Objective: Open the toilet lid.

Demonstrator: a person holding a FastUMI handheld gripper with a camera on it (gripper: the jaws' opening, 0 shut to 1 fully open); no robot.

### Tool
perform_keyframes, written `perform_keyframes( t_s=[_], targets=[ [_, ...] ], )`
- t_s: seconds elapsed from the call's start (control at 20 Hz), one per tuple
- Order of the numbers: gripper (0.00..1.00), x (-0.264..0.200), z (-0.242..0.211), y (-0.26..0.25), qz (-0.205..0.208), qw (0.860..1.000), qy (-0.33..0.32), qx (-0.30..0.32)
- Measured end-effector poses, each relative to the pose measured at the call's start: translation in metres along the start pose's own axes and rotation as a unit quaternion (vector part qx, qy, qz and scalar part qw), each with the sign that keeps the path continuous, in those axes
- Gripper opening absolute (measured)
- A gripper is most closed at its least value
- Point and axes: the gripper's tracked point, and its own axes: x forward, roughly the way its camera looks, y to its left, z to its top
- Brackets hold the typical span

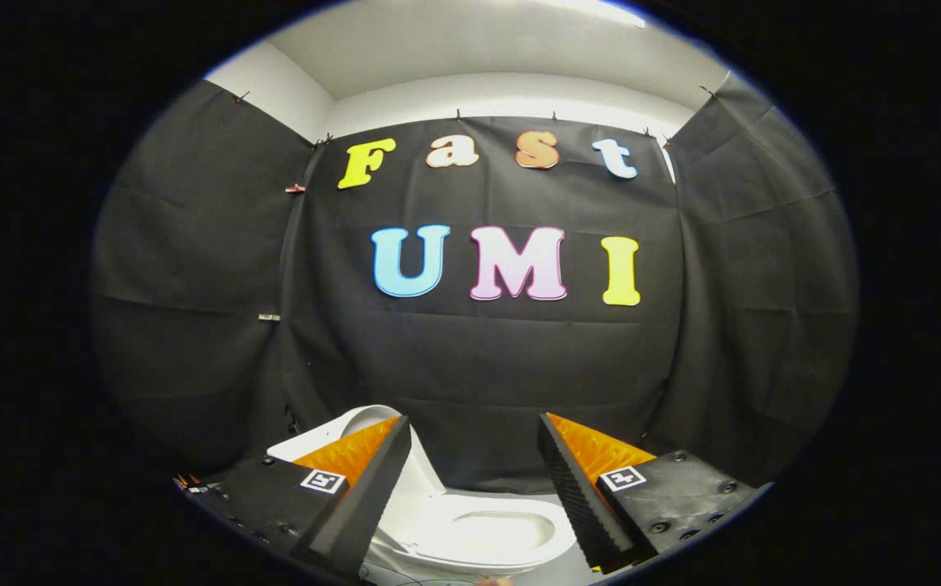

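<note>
Booth interior: black cloth wall [470, 358] fills the centre of the frame and folds forward at both sides, pinned along its top edge by small clips; pale ceiling [470, 57] above it in the upper part of the frame, with a bright strip of light at the very top right. Toilet [470, 529]: white, low in the frame at bottom centre, standing against the foot of the cloth, seen from above and in front. Toilet lid [356, 427]: white, raised and leaning back toward the cloth at the lower left of centre, partly hidden behind the left finger; its rounded top edge shows just above that finger's tip. Toilet seat [483, 533]: white oval ring lying flat, the bowl opening visible inside it, placed between the two fingers and just beyond them. Gripper [474, 435]: two black fingers [365, 505] with orange ribbed inner backing and small square markers, rising from the bottom left and bottom right of the frame; jaws spread wide apart, holding nothing, neither finger touching the toilet as far as can be told. Floor: a pale patch at the bottom edge beside the toilet base, detail too small to tell
</note>
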Motion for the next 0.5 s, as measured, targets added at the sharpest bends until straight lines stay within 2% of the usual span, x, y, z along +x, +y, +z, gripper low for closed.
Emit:
perform_keyframes(
  t_s=[0.5],
  targets=[
    [0.97, -0.037, 0.021, -0.017, -0.020, 0.999, -0.026, 0.000]
  ],
)
